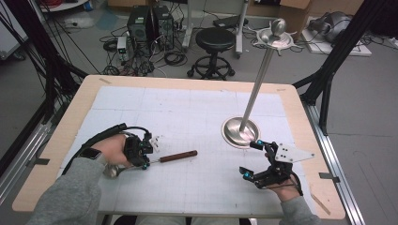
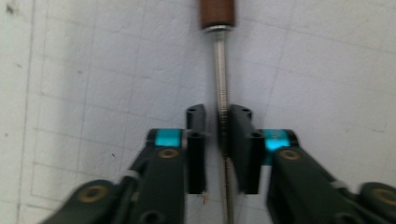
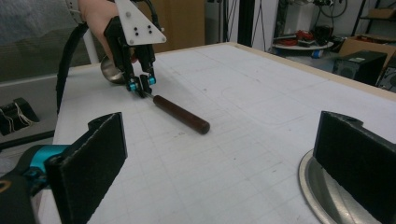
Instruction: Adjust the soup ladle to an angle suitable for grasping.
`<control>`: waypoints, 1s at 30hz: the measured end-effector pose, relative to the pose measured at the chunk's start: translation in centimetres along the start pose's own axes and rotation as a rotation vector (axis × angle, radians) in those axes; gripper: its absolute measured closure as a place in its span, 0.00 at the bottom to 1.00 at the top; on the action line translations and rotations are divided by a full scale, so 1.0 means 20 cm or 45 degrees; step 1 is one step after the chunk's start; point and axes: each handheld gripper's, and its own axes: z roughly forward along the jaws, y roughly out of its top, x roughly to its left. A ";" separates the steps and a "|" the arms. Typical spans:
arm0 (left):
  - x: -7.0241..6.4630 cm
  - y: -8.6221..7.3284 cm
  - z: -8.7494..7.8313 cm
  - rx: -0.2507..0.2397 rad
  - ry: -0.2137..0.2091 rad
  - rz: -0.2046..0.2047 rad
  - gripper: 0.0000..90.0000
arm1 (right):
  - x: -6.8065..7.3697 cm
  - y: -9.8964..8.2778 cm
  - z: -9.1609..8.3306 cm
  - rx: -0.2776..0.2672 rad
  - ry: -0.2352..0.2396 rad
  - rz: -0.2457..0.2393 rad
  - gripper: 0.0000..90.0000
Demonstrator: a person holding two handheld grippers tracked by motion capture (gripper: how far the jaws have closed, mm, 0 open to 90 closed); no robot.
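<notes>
A ladle lies flat on the white gridded mat, its brown wooden handle pointing right and its metal bowl under the person's left hand. My left gripper straddles the thin metal shaft just behind the handle. One pad rests against the shaft and a narrow gap shows at the other. The right gripper view shows that gripper over the shaft, with the handle and bowl on either side. My right gripper stands wide open near the stand's base, holding nothing.
A tall metal stand with a round base and a hooked ring top rises at the mat's right, just beyond my right gripper. A stool, computers and cables are on the floor past the table's far edge.
</notes>
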 end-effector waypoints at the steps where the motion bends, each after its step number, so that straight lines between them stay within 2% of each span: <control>1: 0.00 0.00 0.00 -0.004 0.001 -0.008 0.92 | 0.00 0.00 0.00 0.006 0.001 0.005 0.02; 3: -0.01 0.00 0.00 -0.007 0.017 -0.001 0.92 | 0.00 0.00 0.00 0.006 -0.002 0.006 0.02; 6: -0.02 -0.01 0.00 -0.026 0.031 0.057 0.94 | 0.00 0.00 0.00 0.005 -0.004 0.004 0.02; 11: -0.04 -0.07 0.00 -0.131 0.073 0.021 0.94 | 0.00 0.00 -0.01 0.001 -0.012 0.002 0.02; 16: -0.05 -0.09 -0.01 -0.166 0.101 0.007 0.94 | 0.00 -0.01 -0.01 0.004 -0.010 0.008 0.02; 21: -0.06 -0.11 -0.08 -0.268 0.120 -0.047 0.94 | 0.00 -0.01 -0.02 0.008 -0.016 0.016 0.02; 23: -0.08 -0.12 -0.09 -0.289 0.140 -0.043 0.94 | 0.00 -0.01 -0.02 0.000 -0.018 0.008 0.02; 25: -0.10 -0.12 -0.11 -0.318 0.144 -0.034 0.94 | 0.00 -0.01 -0.02 -0.005 -0.022 0.009 0.02; 29: -0.13 -0.14 -0.12 -0.388 0.135 -0.059 0.94 | 0.01 -0.01 -0.03 0.001 -0.023 0.010 0.02; 30: -0.13 -0.14 -0.12 -0.388 0.135 -0.059 0.94 | 0.01 -0.01 -0.03 0.004 -0.023 0.009 0.02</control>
